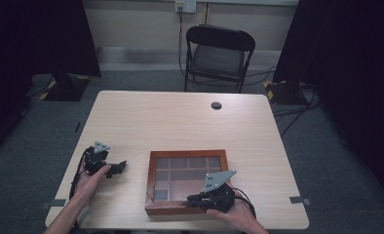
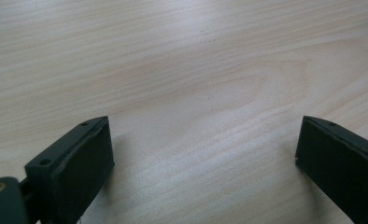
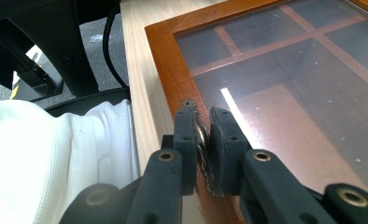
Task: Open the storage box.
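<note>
On the pale wooden table (image 1: 180,117), seen from above, a reddish-brown wooden box with a glass lid (image 1: 187,181) sits toward the near edge, right of centre. The right gripper (image 1: 192,200) lies at the box's near rim, jaws pointing left along it, with the hand (image 1: 236,212) behind. The left gripper (image 1: 118,167) rests on bare tabletop well left of the box, held in the left hand (image 1: 90,178). A black folding chair (image 1: 218,56) stands beyond the table.

Left gripper view: the black jaws stand wide apart over bare wood grain (image 2: 196,84), nothing between them.

Right gripper view: the jaws are pinched together on a small round brass clasp (image 3: 201,140) set on the box's frame (image 3: 168,60). Dark compartments show through the glass. A white sleeve (image 3: 56,154) sits to the left.
</note>
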`<state>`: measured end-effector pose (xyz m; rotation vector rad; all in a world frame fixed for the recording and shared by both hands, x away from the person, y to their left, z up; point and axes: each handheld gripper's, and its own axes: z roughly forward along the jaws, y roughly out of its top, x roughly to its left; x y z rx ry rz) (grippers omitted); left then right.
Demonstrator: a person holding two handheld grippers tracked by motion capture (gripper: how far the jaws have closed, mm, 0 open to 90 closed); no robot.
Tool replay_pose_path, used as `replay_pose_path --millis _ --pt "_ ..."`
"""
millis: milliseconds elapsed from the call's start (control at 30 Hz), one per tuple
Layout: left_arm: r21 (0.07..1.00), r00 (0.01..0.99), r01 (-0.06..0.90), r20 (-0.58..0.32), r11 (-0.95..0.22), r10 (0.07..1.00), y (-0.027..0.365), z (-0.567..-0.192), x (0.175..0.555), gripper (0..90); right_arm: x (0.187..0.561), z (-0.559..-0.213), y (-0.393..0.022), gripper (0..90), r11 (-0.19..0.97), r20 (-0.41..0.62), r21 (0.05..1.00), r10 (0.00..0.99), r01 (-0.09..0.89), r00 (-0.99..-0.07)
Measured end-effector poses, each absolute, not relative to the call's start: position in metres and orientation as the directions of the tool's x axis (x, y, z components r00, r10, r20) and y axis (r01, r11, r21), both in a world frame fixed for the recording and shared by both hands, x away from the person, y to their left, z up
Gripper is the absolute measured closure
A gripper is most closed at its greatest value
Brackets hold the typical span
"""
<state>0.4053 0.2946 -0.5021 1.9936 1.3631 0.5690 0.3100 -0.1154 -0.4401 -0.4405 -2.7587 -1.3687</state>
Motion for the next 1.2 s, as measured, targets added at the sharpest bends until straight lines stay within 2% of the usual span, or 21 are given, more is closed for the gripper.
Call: replay_pose_path --millis 167,300,633,867,967,1200 --pt "0.718 0.382 0.645 -0.006 -0.262 0.924 0.294 -0.501 0.404 8.7 0.311 -0.435 -0.116 82.0 0.566 0.151 0.782 0.234 0.261 -0.960" --pt "0.714 0.396 0.644 -0.004 -0.275 0.918 0.293 -0.498 0.402 15.9 0.312 -0.429 -0.117 82.1 0.553 0.157 0.791 0.230 0.262 -0.960" --pt "0.739 0.444 0.613 -0.030 -0.279 0.896 0.288 -0.490 0.395 17.9 0.314 -0.417 -0.118 82.4 0.545 0.157 0.797 0.227 0.260 -0.961" --pt "0.757 0.536 0.572 -0.055 -0.314 0.843 0.277 -0.482 0.385 18.1 0.316 -0.413 -0.117 82.4 0.552 0.161 0.792 0.227 0.263 -0.961" --pt "0.760 0.573 0.569 -0.095 -0.312 0.814 0.273 -0.479 0.383 18.1 0.317 -0.411 -0.117 82.4 0.553 0.165 0.790 0.225 0.265 -0.960" --pt "0.773 0.635 0.538 -0.109 -0.336 0.765 0.262 -0.474 0.376 18.1 0.320 -0.403 -0.118 82.4 0.553 0.166 0.789 0.227 0.268 -0.960"
